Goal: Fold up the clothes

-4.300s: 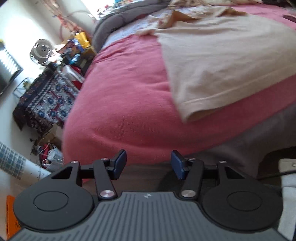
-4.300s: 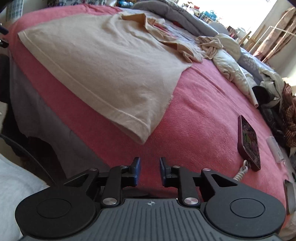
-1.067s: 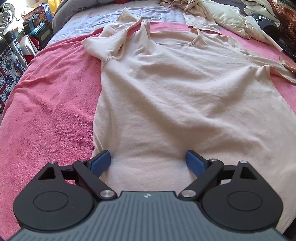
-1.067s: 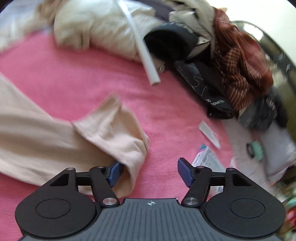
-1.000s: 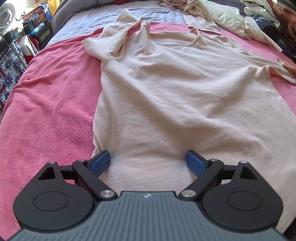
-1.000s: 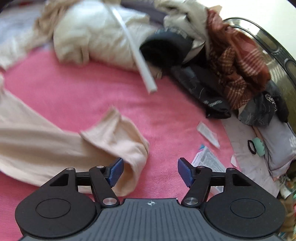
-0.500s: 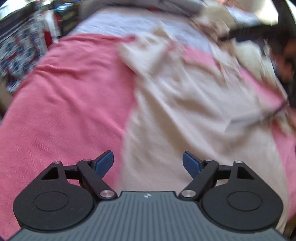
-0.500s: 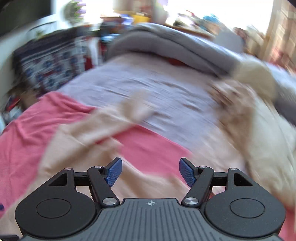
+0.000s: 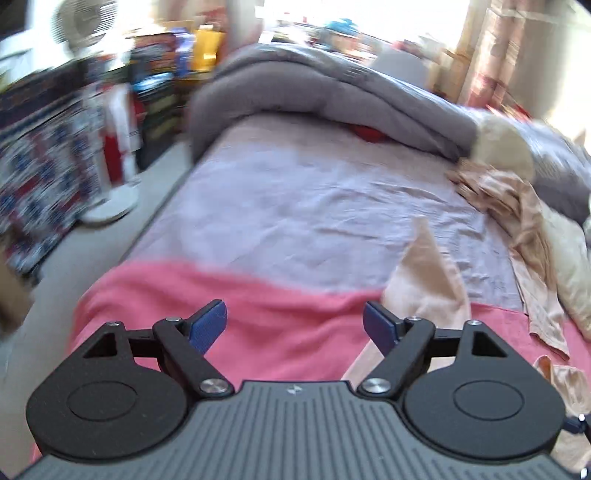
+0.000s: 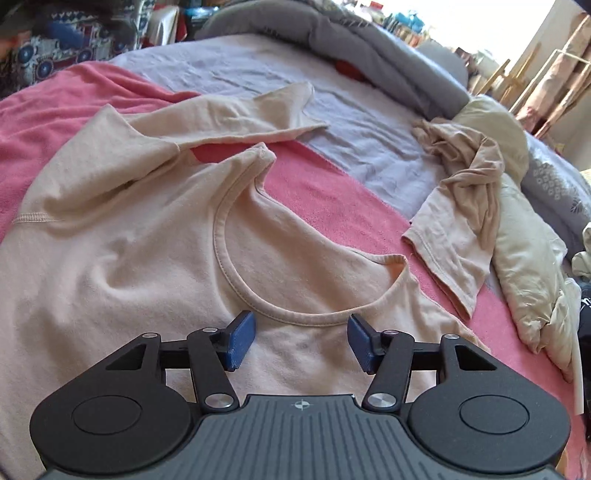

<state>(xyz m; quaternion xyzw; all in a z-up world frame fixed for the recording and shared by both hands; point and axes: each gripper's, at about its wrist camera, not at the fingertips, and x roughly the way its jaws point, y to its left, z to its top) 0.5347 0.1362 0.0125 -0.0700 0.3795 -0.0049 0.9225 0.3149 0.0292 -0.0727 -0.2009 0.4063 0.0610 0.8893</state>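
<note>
A pink blanket (image 9: 295, 302) covers the lower centre of the bed; a lavender sheet (image 9: 314, 206) lies above it. A grey duvet (image 9: 332, 96) is bunched across the top. A white fan (image 9: 79, 22) stands at upper left, blurred.

In the left wrist view we see most of the room smeared: the fan (image 9: 79, 22) at the top left, the patterned cloth (image 9: 40, 162) down the left side and the boxes (image 9: 177, 44) behind the bed are too blurred to make out in detail. There the shirt (image 9: 424, 284) shows only as one sleeve, its body hidden behind the left gripper (image 9: 294, 325). In the right wrist view the shirt (image 10: 122, 258) runs off the left edge and its lower part lies hidden under the right gripper (image 10: 301, 341). A dark thing (image 10: 585, 321) at the right edge is cut off, and we cannot tell what it is. The window area (image 10: 517, 22) is washed out.
</note>
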